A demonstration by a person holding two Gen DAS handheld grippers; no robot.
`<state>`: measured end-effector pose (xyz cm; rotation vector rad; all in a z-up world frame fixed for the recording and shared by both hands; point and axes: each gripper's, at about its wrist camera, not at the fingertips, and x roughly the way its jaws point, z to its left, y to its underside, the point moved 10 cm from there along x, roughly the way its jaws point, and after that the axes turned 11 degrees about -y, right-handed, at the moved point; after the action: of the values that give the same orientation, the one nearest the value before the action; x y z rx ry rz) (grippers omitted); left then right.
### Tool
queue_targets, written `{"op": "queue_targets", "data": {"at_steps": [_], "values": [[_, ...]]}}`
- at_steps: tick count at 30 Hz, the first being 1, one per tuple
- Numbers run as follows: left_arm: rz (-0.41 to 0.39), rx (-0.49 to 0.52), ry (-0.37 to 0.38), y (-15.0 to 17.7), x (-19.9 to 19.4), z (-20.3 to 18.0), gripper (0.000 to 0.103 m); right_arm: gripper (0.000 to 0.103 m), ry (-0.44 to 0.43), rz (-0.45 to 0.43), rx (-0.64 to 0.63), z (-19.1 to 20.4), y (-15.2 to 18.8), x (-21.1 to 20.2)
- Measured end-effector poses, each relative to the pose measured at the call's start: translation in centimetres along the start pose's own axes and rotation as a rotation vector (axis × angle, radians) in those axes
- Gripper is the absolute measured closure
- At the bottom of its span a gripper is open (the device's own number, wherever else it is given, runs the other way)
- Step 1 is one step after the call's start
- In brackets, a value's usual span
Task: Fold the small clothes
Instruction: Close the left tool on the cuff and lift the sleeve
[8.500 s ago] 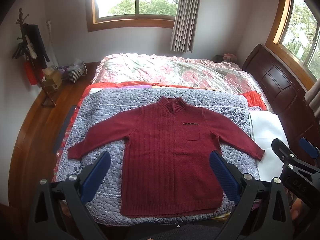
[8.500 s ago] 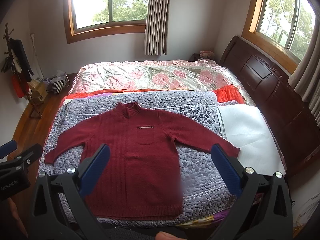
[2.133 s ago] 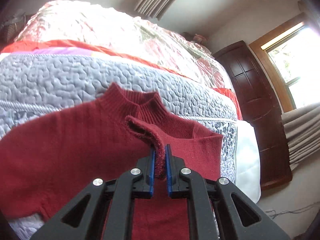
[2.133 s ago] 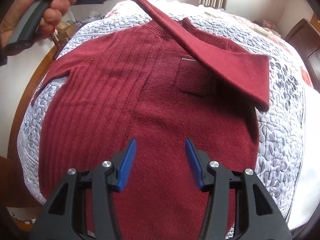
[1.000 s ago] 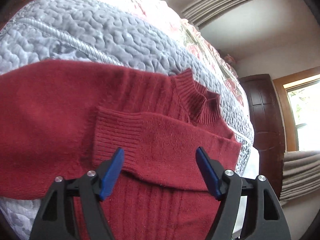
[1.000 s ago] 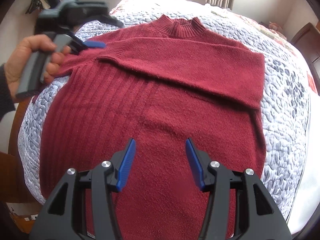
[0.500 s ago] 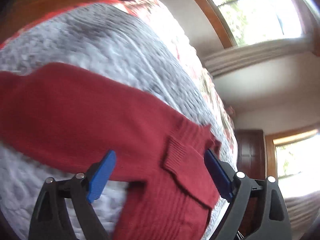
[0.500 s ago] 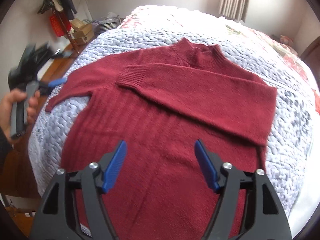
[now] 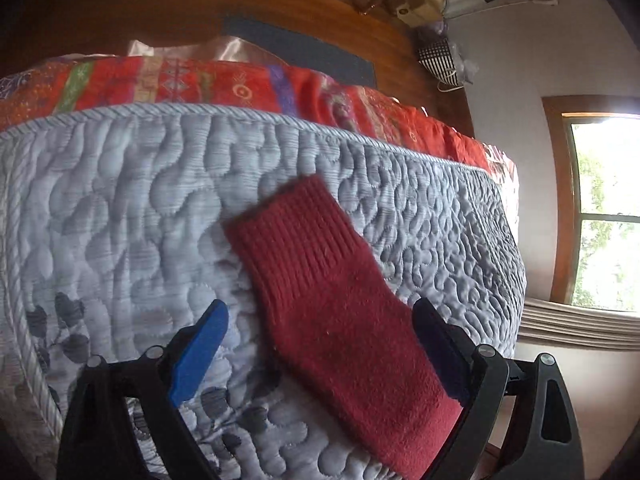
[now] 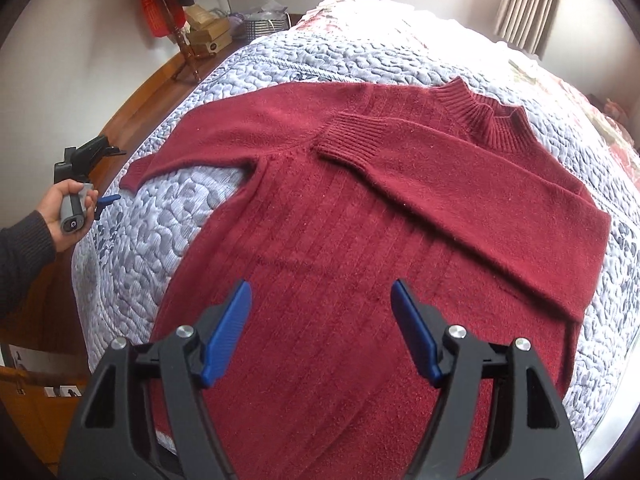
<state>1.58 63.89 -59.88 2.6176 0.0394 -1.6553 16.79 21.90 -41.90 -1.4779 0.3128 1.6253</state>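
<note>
1. Dark red knit — the sweater (image 10: 360, 248) lies flat on the grey quilt (image 10: 160, 224) covering the bed, filling the middle of my right wrist view, collar toward the upper right.
2. Done, as I judge it: one sleeve (image 10: 460, 176) is folded across the chest, its ribbed cuff lying just below the collar, near the opposite shoulder.
3. Left to do: the other sleeve (image 9: 340, 312) lies stretched out over the quilt toward the left of the frame, and the body has no fold yet — so I'd call this an early stage.
4. My left gripper (image 9: 320, 344) hangs with its fingers (image 9: 200, 344) spread, either side of that sleeve's cuff end, grasping nothing.
5. My right gripper (image 10: 322, 328) hovers over the lower body of the sweater at the bottom of the frame, fingers released and empty.
6. Next, I reckon, the left fingers must clench the cuff and carry it across.
</note>
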Motion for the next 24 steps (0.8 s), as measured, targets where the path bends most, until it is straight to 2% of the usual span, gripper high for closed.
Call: {"op": "queue_targets", "data": {"at_steps": [5,9,10,11,12,14,20,24], "values": [[-0.003,0.017,-0.025,-1.3,1.8,0.0,0.01,0.031,0.023,0.013,0.012,-0.9,0.8,0.3],[-0.016,0.01,-0.016,-2.1,2.6,0.0,0.011,0.031,0.034,0.02,0.019,-1.5,1.3,0.3],[-0.027,0.02,-0.017,-2.2,2.6,0.0,0.017,0.031,0.035,0.022,0.018,-1.5,1.4,0.3],[-0.043,0.036,-0.028,-2.3,2.5,0.0,0.037,0.031,0.034,0.024,0.018,-1.5,1.5,0.3],[-0.048,0.05,-0.046,-2.3,2.5,0.1,0.049,0.031,0.033,0.026,0.018,-1.4,1.6,0.3],[-0.037,0.047,-0.045,-2.1,2.6,0.5,0.078,0.031,0.031,0.03,0.011,-1.0,1.8,0.3],[-0.107,0.123,-0.022,-2.1,-0.4,-1.3,0.085,0.031,0.018,0.021,-0.013,0.7,1.9,-0.4],[-0.198,0.242,0.051,-1.3,-6.1,-6.5,0.085,0.031,0.011,0.001,-0.019,1.5,1.8,-1.6]]}}
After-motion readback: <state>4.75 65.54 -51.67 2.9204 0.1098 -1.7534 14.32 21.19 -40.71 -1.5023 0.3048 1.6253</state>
